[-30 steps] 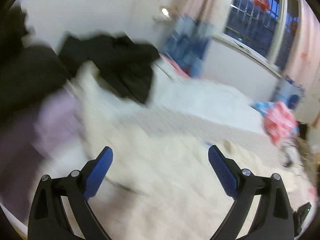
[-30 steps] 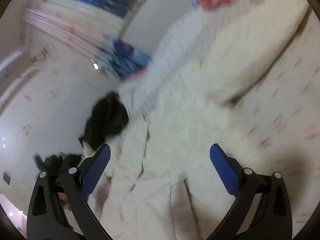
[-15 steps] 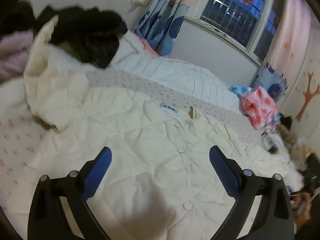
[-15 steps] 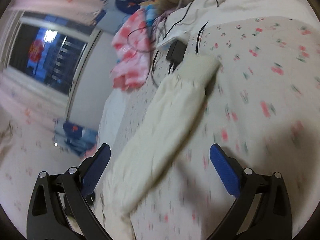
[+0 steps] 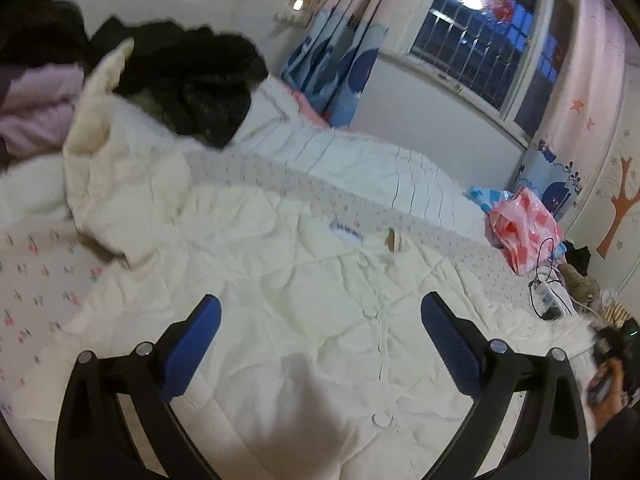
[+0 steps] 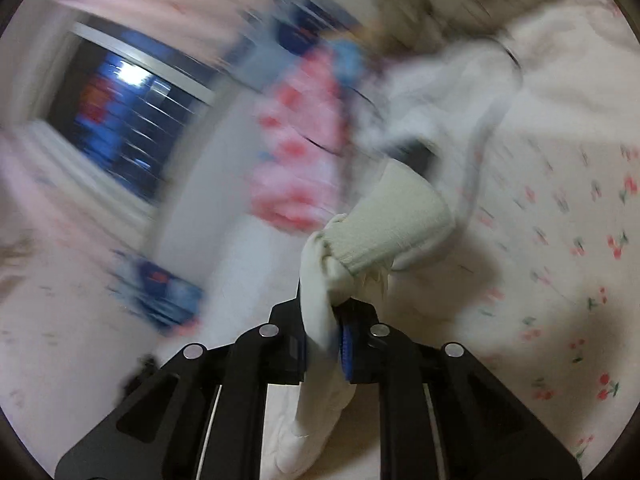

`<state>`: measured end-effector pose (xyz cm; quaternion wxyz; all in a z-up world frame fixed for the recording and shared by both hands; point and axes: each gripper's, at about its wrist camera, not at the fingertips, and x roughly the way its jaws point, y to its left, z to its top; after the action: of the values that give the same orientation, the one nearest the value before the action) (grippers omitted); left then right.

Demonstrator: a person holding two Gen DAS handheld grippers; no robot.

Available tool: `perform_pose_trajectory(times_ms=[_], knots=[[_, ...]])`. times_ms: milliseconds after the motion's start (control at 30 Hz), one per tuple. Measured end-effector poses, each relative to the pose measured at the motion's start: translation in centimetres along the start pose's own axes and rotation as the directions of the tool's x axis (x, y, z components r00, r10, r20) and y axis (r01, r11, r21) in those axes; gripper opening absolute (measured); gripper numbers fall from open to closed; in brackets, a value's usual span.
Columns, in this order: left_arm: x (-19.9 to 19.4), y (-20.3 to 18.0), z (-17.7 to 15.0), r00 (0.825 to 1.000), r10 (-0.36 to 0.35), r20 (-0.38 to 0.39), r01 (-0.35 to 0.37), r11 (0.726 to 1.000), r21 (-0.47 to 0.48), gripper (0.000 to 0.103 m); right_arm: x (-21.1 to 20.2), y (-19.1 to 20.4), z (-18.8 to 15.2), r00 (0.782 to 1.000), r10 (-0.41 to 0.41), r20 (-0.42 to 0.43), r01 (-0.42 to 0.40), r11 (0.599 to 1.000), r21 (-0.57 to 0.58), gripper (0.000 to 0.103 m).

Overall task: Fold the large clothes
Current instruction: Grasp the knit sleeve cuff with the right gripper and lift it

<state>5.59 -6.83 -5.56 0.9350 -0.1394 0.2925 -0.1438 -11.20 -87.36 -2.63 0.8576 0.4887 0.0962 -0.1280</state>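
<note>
A large cream quilted jacket lies spread front-up on the flowered bed sheet, its button line running down the middle. Its left sleeve is bent up toward the clothes pile. My left gripper is open and empty just above the jacket's lower front. My right gripper is shut on the jacket's other sleeve, near the ribbed cuff, and holds it lifted above the sheet. The right wrist view is blurred by motion.
A pile of black and lilac clothes lies at the bed's far left. A white duvet lies along the far side. A pink plastic bag, a power strip with cables, curtains and a window stand to the right.
My right gripper has closed on the sleeve by its cuff and lifted it. My left gripper stays open and has hardly moved over the jacket.
</note>
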Motion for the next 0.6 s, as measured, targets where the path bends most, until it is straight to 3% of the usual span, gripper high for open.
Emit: perform_pose_trajectory(times_ms=[67,167,200,233,267,300,367,467,600], knots=[[-0.4,-0.4,0.3,1.000,0.003,0.002,-0.003,0.999,0.036,0.096,-0.7,-0.2,0.0,1.000,-0.011,0.029,0.011,1.000,-0.007,0.012],[-0.1,-0.4,0.8,0.999,0.001,-0.046,0.001,0.999,0.055,0.096,1.3,-5.4,-1.3,0.983,-0.171,-0.059,0.176,0.981,0.081,0.012],[0.0,-0.3,0.9,0.998,-0.006,-0.060,0.009,0.998,0.055,0.096,2.1,-7.3,-1.9,0.977,-0.189,-0.102,0.201,0.972,0.125,0.015],[0.0,0.0,0.9,0.997,-0.010,-0.072,0.015,0.998,0.061,0.096,2.8,-9.6,-2.7,0.972,-0.183,-0.150,0.212,0.955,0.207,0.016],[-0.1,0.3,0.8,0.997,-0.009,-0.073,0.014,0.998,0.069,0.096,2.7,-10.9,-3.0,0.982,-0.138,-0.130,0.168,0.950,0.262,0.016],[-0.4,0.7,0.6,0.998,-0.007,-0.067,0.013,0.996,0.083,0.096,2.4,-10.8,-2.9,0.986,-0.124,-0.111,0.150,0.953,0.264,0.023],[-0.8,1.6,0.1,0.998,0.014,-0.056,-0.008,0.994,0.109,0.096,2.2,-9.7,-2.6,0.985,-0.145,-0.093,0.162,0.964,0.213,0.027],[-0.9,3.1,0.2,0.997,0.057,-0.060,-0.051,0.994,0.099,0.096,1.8,-6.9,-1.6,0.987,-0.142,-0.077,0.152,0.977,0.150,0.018],[-1.4,4.2,1.3,0.997,0.060,-0.056,-0.058,0.997,0.045,0.096,0.4,-1.2,-1.0,0.994,-0.108,-0.009,0.109,0.990,0.093,0.015]])
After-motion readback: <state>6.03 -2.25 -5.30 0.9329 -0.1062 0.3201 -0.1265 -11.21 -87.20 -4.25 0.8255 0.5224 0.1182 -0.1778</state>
